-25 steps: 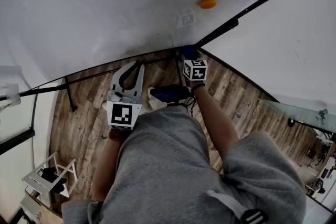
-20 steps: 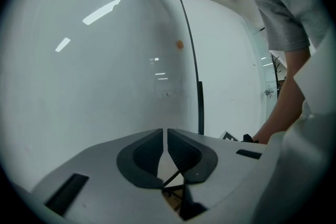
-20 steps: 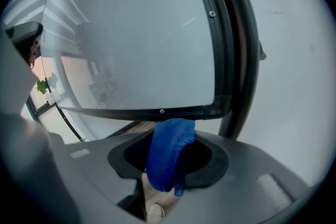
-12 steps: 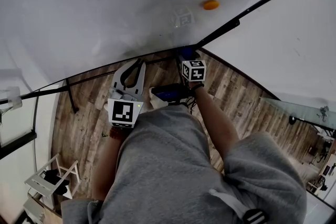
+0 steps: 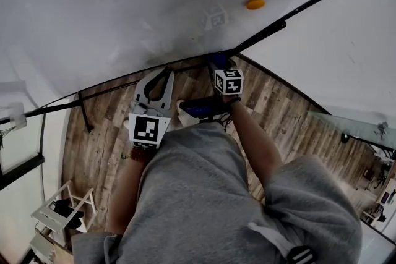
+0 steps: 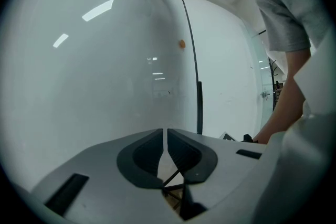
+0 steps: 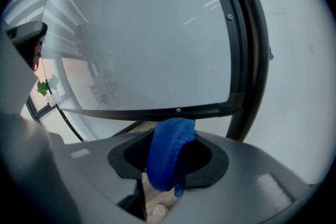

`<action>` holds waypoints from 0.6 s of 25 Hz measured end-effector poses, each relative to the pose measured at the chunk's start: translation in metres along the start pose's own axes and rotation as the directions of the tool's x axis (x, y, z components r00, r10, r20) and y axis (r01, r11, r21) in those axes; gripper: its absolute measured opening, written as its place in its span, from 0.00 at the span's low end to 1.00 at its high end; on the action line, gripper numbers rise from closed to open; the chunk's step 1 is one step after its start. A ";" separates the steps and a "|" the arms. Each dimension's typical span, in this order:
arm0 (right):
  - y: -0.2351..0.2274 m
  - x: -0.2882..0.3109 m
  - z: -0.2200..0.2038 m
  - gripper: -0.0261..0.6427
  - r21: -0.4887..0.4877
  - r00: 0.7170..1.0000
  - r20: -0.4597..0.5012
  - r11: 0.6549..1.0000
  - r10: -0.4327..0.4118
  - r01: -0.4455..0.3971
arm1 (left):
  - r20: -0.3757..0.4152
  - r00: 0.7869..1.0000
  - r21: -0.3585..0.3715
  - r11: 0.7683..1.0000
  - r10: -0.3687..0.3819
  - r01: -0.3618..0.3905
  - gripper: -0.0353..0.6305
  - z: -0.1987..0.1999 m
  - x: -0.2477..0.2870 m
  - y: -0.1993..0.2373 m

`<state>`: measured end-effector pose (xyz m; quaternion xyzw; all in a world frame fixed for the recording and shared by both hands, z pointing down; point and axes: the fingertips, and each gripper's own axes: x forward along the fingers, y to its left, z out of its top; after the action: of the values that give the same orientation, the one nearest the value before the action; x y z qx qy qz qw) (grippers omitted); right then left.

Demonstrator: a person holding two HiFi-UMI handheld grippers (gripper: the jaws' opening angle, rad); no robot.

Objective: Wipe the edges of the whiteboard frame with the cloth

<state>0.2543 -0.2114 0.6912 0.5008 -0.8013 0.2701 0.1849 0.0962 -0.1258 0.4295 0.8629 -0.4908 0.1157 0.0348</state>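
Note:
The whiteboard [image 5: 124,9] fills the top of the head view, with a black frame [image 5: 263,37] round it. My right gripper [image 5: 221,65] is shut on a blue cloth [image 7: 169,152]. The cloth sits just under the frame's bottom edge [image 7: 157,112], close to the lower right corner [image 7: 233,105]; whether it touches the frame I cannot tell. My left gripper [image 5: 164,73] hangs to the left of it, a little below the bottom edge. Its jaws are shut with nothing between them [image 6: 165,136].
An orange magnet [image 5: 255,3] sticks to the board above the corner. Below is a wooden floor [image 5: 99,145] with the board's stand leg [image 5: 83,117], a white stool [image 5: 59,210] at the lower left and a glass surface [image 5: 352,130] at the right.
Little differs. The left gripper has edged slightly right, and the view has shifted a little. The right gripper and cloth stay by the corner.

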 end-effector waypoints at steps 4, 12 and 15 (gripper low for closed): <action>0.002 -0.001 -0.001 0.28 -0.001 1.000 -0.001 1.000 0.003 -0.003 | 0.003 1.000 -0.004 1.000 -0.002 0.002 0.10 0.001 0.001 0.000; 0.015 0.001 -0.002 0.28 -0.009 1.000 -0.001 1.000 0.014 -0.014 | 0.008 1.000 -0.011 1.000 -0.017 0.017 0.10 -0.001 -0.002 0.009; 0.020 0.002 -0.002 0.28 -0.007 1.000 0.000 1.000 0.013 -0.013 | 0.007 1.000 -0.017 1.000 -0.025 0.025 0.10 -0.001 -0.005 0.012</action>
<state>0.2350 -0.2045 0.6893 0.4950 -0.8055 0.2686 0.1847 0.0828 -0.1272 0.4290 0.8690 -0.4811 0.1081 0.0418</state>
